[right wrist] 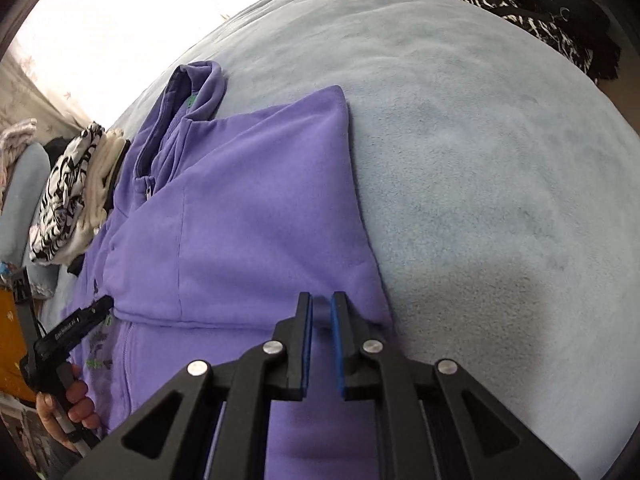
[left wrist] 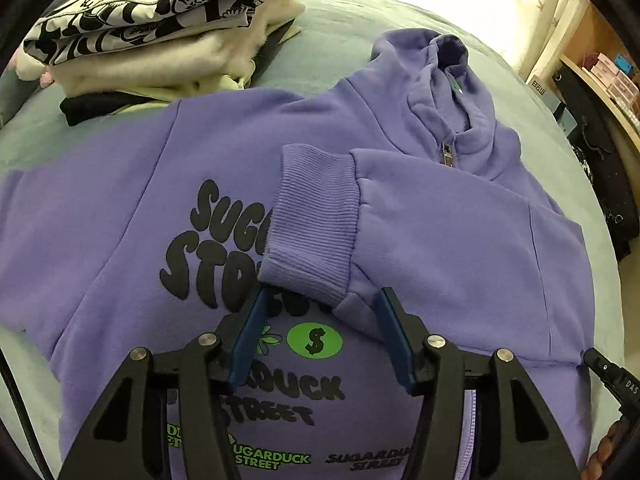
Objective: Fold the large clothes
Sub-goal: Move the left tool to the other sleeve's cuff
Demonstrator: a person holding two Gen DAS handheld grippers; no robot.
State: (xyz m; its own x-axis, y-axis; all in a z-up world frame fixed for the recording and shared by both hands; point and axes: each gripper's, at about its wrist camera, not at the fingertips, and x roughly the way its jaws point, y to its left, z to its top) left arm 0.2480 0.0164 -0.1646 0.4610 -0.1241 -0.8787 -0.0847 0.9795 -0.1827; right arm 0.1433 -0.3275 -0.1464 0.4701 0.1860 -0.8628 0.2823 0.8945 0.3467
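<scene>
The left hand-held gripper (left wrist: 322,300) tilts steeply down over the one purple sweatshirt (left wrist: 120,208), its blue pads apart at a middling width with the ribbed cuff (left wrist: 312,216) of the folded-in sleeve at their tips; whether they press it cannot be told. The right hand-held gripper (right wrist: 321,310) also points down, its jaws narrowed to a thin slit over the sweatshirt's right folded edge, and fabric seems to sit between the pads. A hand (right wrist: 66,408) grips the left tool's handle. The sweatshirt lies print-up on the pale blue bed (right wrist: 480,160), collar away. One stack of folded clothes (left wrist: 160,28) sits beyond its left shoulder. Bare blanket spreads wide on the right.
</scene>
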